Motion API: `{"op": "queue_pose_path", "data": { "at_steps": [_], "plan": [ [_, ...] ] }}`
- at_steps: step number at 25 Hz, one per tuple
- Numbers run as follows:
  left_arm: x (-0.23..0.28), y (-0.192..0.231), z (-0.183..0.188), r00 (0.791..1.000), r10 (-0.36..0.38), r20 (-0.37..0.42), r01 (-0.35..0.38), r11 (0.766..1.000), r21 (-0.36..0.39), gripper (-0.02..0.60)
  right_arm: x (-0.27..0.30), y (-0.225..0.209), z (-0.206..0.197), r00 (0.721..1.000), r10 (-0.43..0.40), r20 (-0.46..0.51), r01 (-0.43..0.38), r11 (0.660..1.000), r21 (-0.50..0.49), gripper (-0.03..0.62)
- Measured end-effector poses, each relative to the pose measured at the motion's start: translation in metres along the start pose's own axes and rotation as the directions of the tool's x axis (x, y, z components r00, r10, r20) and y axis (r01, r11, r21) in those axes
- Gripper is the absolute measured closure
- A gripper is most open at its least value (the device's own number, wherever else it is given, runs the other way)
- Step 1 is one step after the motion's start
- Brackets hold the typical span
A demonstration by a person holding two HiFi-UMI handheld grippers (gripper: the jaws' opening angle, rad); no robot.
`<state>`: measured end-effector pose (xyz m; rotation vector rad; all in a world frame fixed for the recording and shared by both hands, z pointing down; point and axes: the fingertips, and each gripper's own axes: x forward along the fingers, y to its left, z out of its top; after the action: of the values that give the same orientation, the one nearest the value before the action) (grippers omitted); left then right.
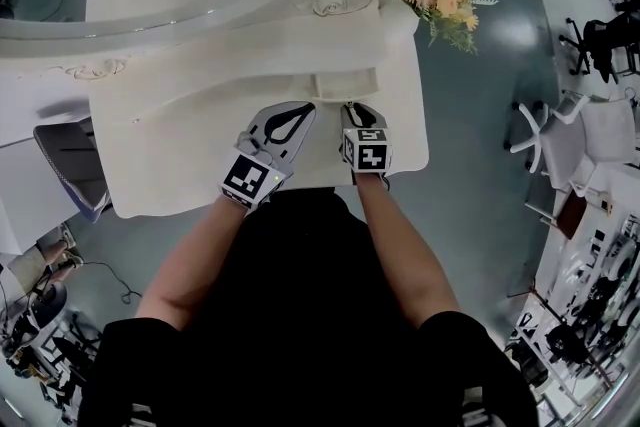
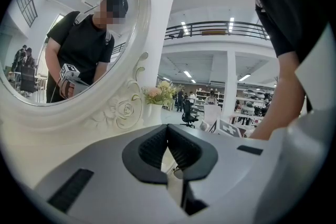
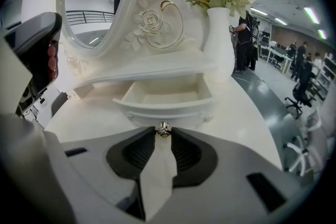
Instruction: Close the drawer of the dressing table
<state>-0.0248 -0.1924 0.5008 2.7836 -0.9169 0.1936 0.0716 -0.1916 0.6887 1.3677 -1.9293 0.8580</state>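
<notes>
Two dark ribbed pads of the right gripper met around the small metal knob on the front of the drawer, pinching it at their very tips. That drawer stood pulled out from under the shelf of the white dressing table, its pale inside open to view. On the left gripper the jaws were pressed together tip to tip with nothing between them, and it was held just beside the right one, over the tabletop in front of the drawer. Behind the drawer rose the carved oval mirror, which reflected a person in a black shirt. A white vase of peach and yellow flowers stood at the table's right rear corner. Beyond lay grey floor with a white office chair
</notes>
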Motion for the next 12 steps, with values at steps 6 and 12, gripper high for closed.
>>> {"op": "queue_pose_path", "data": {
  "at_steps": [6,12],
  "plan": [
    [0.000,0.004,0.000,1.000,0.005,0.000,-0.005,1.000,-0.004,0.586,0.006,-0.001,0.009,1.000,0.002,0.011,-0.002,1.000,0.004,0.500],
    [0.000,0.010,0.000,1.000,0.017,0.000,-0.017,1.000,-0.012,0.586,0.013,-0.004,0.019,1.000,0.002,0.020,-0.002,1.000,0.012,0.502]
  ]
}}
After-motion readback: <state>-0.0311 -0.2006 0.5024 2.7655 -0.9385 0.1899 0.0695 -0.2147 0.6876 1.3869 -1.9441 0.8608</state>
